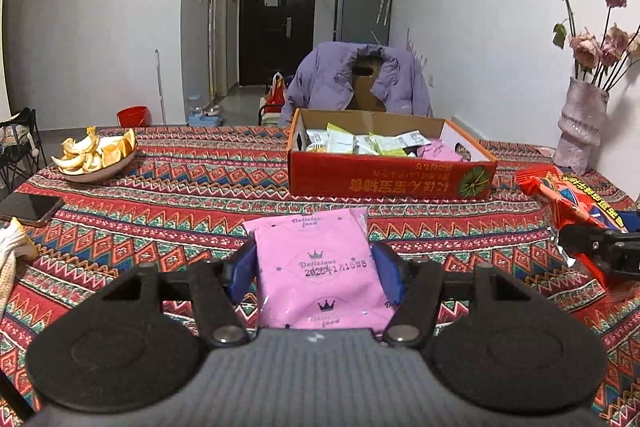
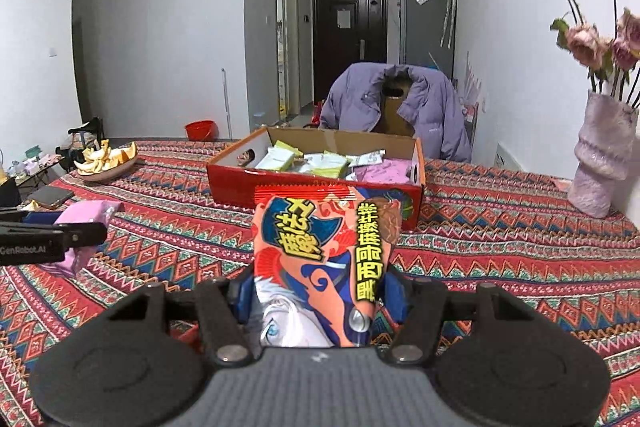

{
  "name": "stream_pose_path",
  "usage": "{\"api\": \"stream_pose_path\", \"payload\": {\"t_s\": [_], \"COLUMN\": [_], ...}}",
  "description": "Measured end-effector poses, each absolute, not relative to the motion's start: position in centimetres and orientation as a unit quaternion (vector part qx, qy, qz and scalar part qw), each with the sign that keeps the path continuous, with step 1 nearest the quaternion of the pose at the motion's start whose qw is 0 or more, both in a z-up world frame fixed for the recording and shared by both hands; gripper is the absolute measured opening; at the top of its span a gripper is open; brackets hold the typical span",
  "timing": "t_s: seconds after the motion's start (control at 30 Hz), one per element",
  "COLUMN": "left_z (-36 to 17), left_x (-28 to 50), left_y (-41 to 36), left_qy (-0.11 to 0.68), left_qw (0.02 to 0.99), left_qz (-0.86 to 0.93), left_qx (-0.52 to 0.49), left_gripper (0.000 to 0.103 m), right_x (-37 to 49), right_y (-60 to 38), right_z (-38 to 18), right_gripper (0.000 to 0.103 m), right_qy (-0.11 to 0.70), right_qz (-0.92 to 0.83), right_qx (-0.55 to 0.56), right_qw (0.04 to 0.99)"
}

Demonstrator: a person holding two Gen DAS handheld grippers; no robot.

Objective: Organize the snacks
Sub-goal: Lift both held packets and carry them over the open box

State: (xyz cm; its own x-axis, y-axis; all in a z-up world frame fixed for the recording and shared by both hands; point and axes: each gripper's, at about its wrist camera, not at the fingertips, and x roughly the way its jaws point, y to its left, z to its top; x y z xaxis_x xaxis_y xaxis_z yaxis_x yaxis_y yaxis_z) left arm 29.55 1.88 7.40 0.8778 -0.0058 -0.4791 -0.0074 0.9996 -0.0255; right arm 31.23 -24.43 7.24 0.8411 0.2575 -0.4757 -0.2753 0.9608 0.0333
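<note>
My left gripper (image 1: 314,269) has its jaws closed on a pink snack packet (image 1: 316,267), pinched at both side edges with most of the pack standing proud ahead of the blue pads. My right gripper (image 2: 320,287) is clamped the same way on a red-and-orange snack bag (image 2: 324,259), which rises upright from the jaws. Both packs hang above the patterned bench cloth (image 1: 192,195), clear of it as far as I can tell.

The red cardboard box (image 1: 384,179) sits at about 12 o'clock from my left jaws and just past 12 from my right; it already holds pale green-and-white sachets (image 1: 340,141) and a pink pack in its right corner (image 2: 384,171). I judge the step in hand to be carrying both packs over the near wall and dropping them in. To do it well, I should lift each pack above the rim before moving forward, take the hands in one after the other so they do not collide, and release low over a bare patch so nothing slides out.

The pink packet reads "Delicious food" above crown marks, with a stamped date beginning 2025; the rest is smeared. The red bag carries large yellow and blue Chinese characters I cannot read reliably. The box front shows upside-down gold Chinese lettering. The left tool's side reads "GenRobot.AI" (image 2: 24,250).
</note>
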Motion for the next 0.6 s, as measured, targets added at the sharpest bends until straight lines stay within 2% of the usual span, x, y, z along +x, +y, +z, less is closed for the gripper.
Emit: {"api": "stream_pose_path", "payload": {"t_s": [0.4,0.6], "left_z": [9.9,11.1], "left_x": [28.4,30.3], "left_y": [2.1,2.5], "left_qy": [0.227,0.227], "left_qw": [0.974,0.973], "left_qz": [-0.014,-0.035], "left_qx": [-0.01,-0.015], "left_gripper": [0.063,0.063], "right_x": [30.0,32.3], "right_y": [-24.2,-25.3], "right_z": [10.0,11.8], "right_gripper": [0.06,0.06], "right_qy": [0.223,0.221], "right_qz": [0.143,0.182], "right_qx": [-0.041,-0.01], "right_qw": [0.963,0.958]}}
